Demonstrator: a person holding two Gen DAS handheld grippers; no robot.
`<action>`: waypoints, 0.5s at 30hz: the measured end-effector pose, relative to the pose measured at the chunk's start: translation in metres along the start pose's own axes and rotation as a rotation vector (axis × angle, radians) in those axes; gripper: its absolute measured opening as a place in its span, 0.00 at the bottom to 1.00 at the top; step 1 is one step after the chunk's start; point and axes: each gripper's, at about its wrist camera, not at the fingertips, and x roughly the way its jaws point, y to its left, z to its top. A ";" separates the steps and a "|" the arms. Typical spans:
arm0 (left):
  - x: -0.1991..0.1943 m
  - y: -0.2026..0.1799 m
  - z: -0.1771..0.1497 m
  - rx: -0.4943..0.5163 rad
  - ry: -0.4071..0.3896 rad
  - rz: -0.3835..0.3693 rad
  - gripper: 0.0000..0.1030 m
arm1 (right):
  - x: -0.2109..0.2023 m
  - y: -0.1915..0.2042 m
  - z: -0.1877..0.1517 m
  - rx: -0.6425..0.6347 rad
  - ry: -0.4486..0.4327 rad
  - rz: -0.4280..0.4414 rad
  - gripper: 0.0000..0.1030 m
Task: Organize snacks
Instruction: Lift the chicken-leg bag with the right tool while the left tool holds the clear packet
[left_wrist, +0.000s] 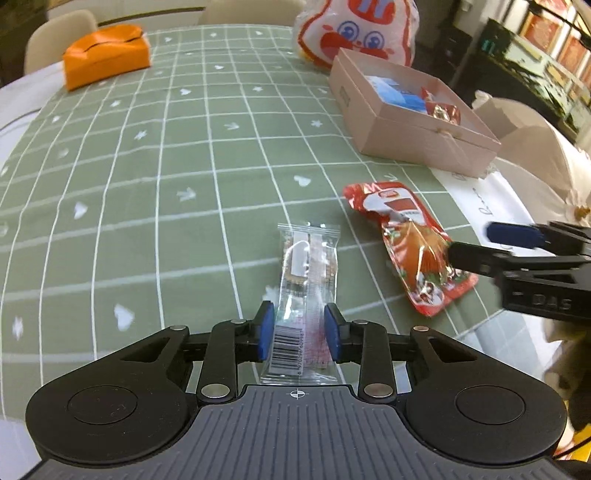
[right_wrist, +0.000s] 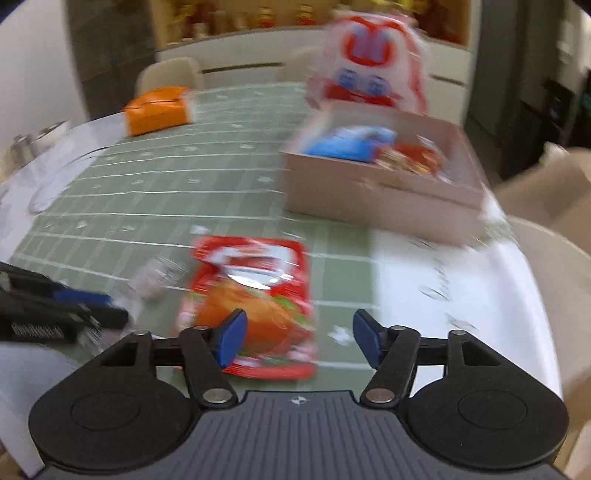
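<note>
A clear snack packet (left_wrist: 308, 273) with a barcode lies lengthwise on the green checked tablecloth (left_wrist: 147, 184). My left gripper (left_wrist: 299, 330) has its blue pads against both sides of the packet's near end. To its right lies a red snack packet (left_wrist: 410, 247), also in the right wrist view (right_wrist: 255, 306). My right gripper (right_wrist: 299, 339) stands open over that packet's near end; its left pad overlaps the packet and its right pad is over bare cloth. The right gripper (left_wrist: 480, 243) reaches in from the right in the left wrist view. The left gripper (right_wrist: 92, 306) shows blurred at the right wrist view's left.
An open pink box (left_wrist: 406, 136) holding blue and red snacks stands at the back right, seen also as the pink box (right_wrist: 388, 195). Behind it is a white cartoon bag (left_wrist: 354, 33). An orange pouch (left_wrist: 107, 55) lies far left. White paper (left_wrist: 480, 199) covers the right table edge.
</note>
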 end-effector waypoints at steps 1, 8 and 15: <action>-0.001 0.000 -0.003 -0.013 -0.007 0.002 0.33 | 0.004 0.007 0.003 -0.014 0.002 0.011 0.64; -0.002 -0.003 -0.005 -0.020 -0.013 0.022 0.33 | 0.052 0.041 0.020 -0.137 0.064 0.002 0.72; -0.002 -0.006 -0.007 -0.018 -0.023 0.041 0.33 | 0.049 0.025 0.021 -0.077 0.108 0.041 0.61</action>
